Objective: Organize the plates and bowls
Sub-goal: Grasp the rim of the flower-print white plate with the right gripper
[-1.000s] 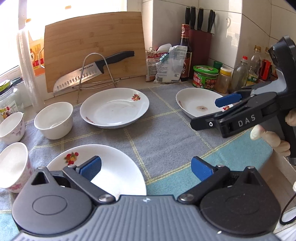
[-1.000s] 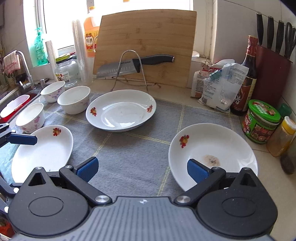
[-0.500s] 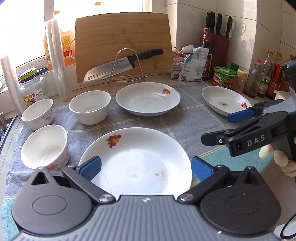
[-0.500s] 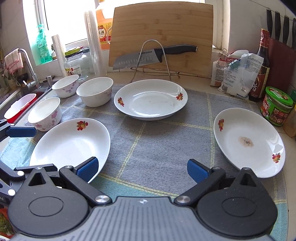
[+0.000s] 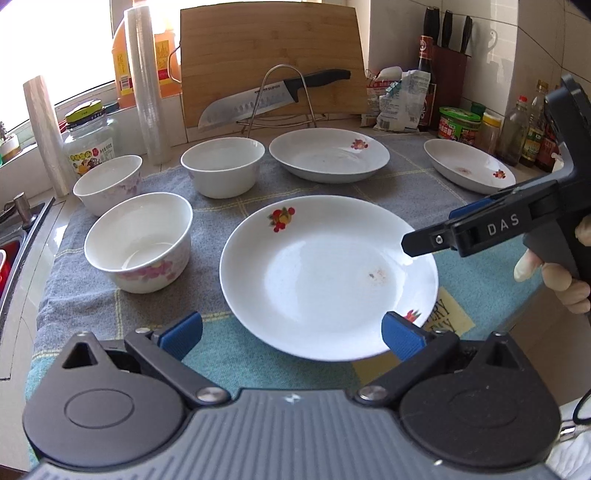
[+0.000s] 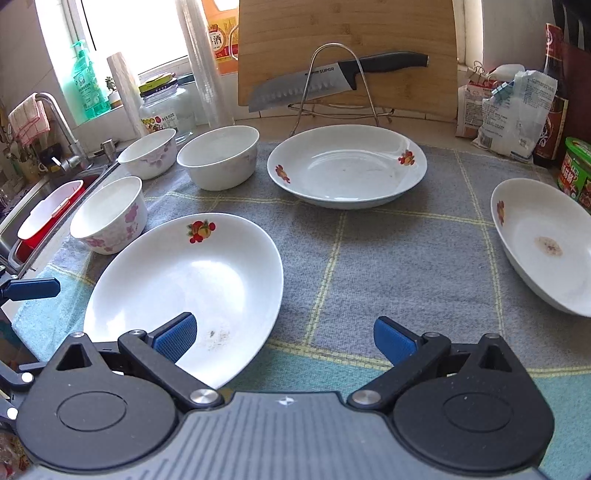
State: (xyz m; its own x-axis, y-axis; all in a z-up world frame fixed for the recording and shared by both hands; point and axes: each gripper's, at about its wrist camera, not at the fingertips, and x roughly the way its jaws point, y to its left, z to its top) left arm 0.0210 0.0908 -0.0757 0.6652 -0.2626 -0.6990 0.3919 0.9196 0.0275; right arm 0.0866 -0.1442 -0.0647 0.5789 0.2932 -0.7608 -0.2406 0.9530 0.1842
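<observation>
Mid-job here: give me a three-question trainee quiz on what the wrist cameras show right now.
1. True or false: the left gripper is shut on the near plate.
2. How many bowls stand on the cloth? A) two B) three C) four
3. Fill in: the knife rests on a wire ____ in front of the cutting board.

Key: 1 false, its jaws are open; 2 B; 3 rack.

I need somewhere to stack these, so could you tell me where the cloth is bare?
Bare cloth lies between the near plate, back plate and right plate. The left side is crowded with three bowls.
</observation>
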